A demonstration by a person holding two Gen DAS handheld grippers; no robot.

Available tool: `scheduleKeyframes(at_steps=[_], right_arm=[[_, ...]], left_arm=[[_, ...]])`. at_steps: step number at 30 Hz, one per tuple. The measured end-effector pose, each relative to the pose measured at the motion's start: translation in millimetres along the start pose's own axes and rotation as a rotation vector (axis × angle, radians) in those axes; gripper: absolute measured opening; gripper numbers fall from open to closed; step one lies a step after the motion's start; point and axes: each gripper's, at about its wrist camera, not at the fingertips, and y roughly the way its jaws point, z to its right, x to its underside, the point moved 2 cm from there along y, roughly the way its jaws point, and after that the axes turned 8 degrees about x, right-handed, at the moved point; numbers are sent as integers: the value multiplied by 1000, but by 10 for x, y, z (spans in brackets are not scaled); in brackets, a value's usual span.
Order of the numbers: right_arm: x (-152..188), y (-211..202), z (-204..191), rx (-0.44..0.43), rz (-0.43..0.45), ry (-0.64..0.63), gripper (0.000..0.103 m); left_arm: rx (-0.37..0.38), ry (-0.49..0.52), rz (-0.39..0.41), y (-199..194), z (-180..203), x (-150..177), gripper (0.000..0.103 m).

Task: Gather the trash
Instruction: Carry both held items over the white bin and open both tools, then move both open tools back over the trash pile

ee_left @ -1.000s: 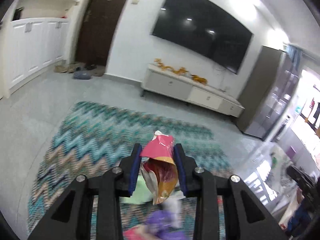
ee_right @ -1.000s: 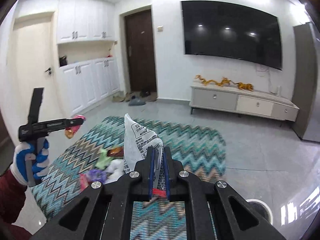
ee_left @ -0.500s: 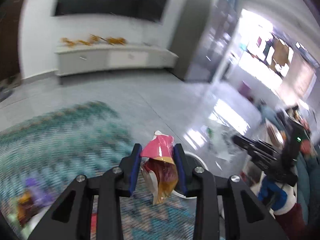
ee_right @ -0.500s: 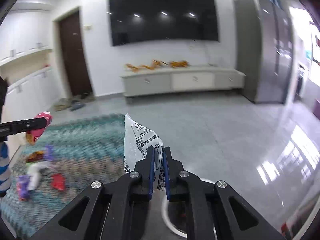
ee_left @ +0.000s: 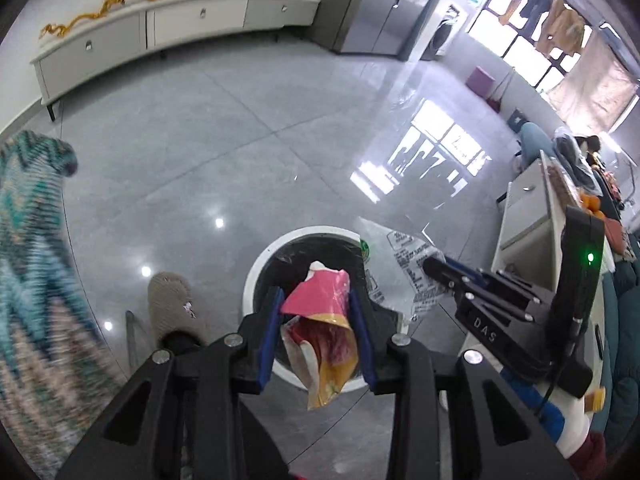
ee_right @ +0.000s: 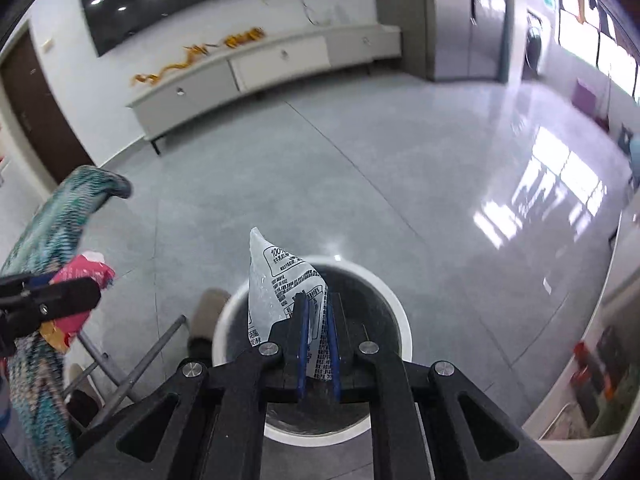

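Observation:
My left gripper holds a pink and yellow snack wrapper between its blue pads, just above the black-lined bin with a white rim. Its jaws are opening a little, with the wrapper still between them. My right gripper is shut on a clear plastic bag with black print, also over the bin. In the left wrist view the right gripper comes in from the right with the clear bag at the bin's rim. The pink wrapper shows at the left edge of the right wrist view.
A beige slipper lies on the grey tiles left of the bin. The zigzag rug runs along the left. A white cabinet stands to the right, a low TV cabinet at the far wall. A metal frame sits near the bin.
Both grippers swung from over the rug to the right and down, tilting over the bin. Each still holds its piece of trash.

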Motion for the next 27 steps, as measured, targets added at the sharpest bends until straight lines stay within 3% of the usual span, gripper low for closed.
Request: scheduleKeyframes(at_steps=[2, 3, 4, 6, 11, 16, 22, 27], right_arm=[[15, 163, 88, 3, -36, 17, 11], [30, 183, 104, 7, -45, 21, 15], [47, 241, 143, 12, -58, 29, 23], [74, 264, 226, 24, -62, 34, 38], [113, 221, 285, 42, -44, 45, 41], [78, 50, 199, 35, 7, 38, 41], [-38, -434, -107, -27, 111, -7, 41], [-121, -969, -549, -111, 205, -58, 42]], left_arm=[[21, -29, -20, 131, 5, -20, 36], [43, -50, -29, 183, 30, -27, 42], [63, -67, -28, 207, 32, -41, 54], [84, -82, -10, 201, 52, -69, 67], [97, -86, 28, 13, 58, -100, 68], [72, -65, 120, -506, 76, -81, 68], [10, -34, 249, -1242, -2, -3, 68], [-51, -52, 343, -1906, -278, 163, 68]])
